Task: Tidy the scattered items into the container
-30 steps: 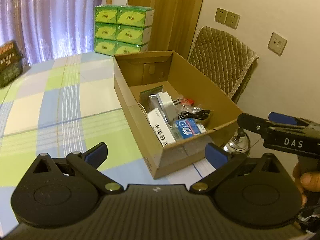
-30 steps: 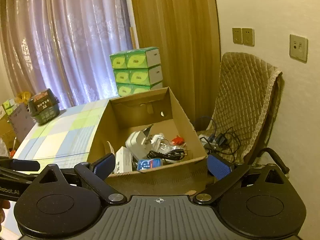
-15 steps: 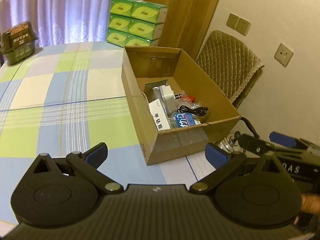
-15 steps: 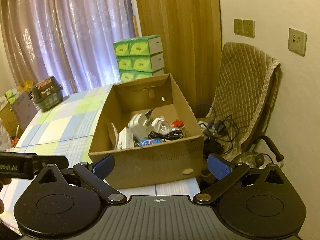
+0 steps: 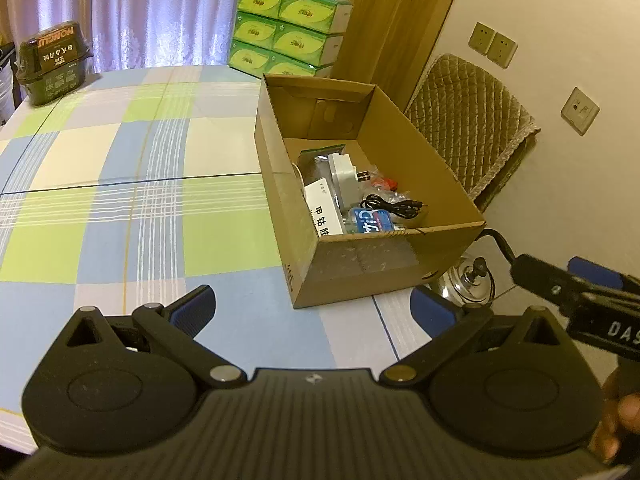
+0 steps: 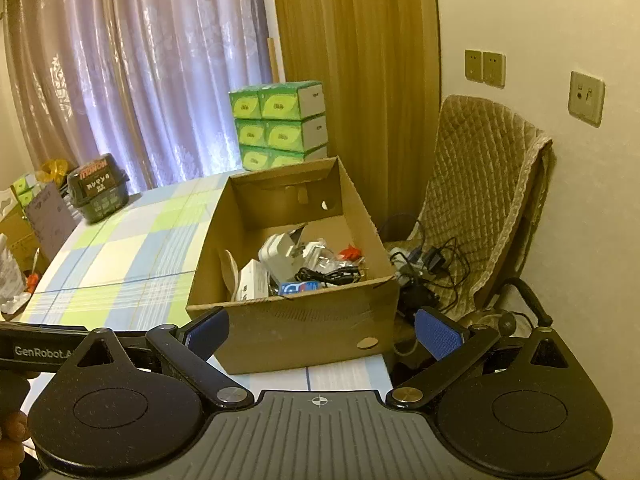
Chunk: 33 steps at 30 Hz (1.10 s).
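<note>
Both my grippers sit back from the cardboard box (image 5: 384,264). Left gripper (image 5: 312,308) jaws wide apart, nothing between them; right gripper (image 6: 322,332) same. Box stands at the checked tablecloth's (image 5: 132,208) near right corner, holding a white adapter (image 5: 345,178), black cable (image 5: 390,205), white carton (image 5: 324,212) and blue pack (image 5: 372,220).

Both grippers' jaws spread, empty.
</note>
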Available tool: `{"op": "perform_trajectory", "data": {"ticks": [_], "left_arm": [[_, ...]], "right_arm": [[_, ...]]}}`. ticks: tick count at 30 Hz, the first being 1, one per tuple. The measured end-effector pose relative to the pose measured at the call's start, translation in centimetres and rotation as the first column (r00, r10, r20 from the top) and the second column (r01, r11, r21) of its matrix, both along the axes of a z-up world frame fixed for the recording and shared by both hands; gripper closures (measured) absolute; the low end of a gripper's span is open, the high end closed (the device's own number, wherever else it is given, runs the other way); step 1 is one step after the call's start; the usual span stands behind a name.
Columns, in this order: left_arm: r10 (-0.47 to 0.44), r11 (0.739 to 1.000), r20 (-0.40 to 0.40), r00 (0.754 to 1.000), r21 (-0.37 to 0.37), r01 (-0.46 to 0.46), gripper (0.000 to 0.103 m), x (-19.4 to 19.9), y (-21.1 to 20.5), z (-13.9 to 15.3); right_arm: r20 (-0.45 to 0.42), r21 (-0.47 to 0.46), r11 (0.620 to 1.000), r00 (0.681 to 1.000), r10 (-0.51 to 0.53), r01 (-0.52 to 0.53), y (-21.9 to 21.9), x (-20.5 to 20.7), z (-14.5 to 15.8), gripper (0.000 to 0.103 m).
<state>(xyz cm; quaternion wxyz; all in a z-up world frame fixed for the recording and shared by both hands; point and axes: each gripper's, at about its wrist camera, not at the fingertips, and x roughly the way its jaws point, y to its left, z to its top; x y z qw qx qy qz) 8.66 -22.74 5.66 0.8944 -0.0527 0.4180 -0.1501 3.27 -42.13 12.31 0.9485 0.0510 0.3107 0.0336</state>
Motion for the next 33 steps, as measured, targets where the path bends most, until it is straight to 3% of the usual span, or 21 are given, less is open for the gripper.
{"op": "perform_trajectory", "data": {"ticks": [33], "left_arm": [[0.016,1.0,0.006,1.0,0.024,-0.016,0.001,-0.2,0.0,-0.9]], "right_arm": [[-0.03,-0.019,1.0,0.999,0.02,-0.02,0.8,-0.1,-0.5,0.0]]}}
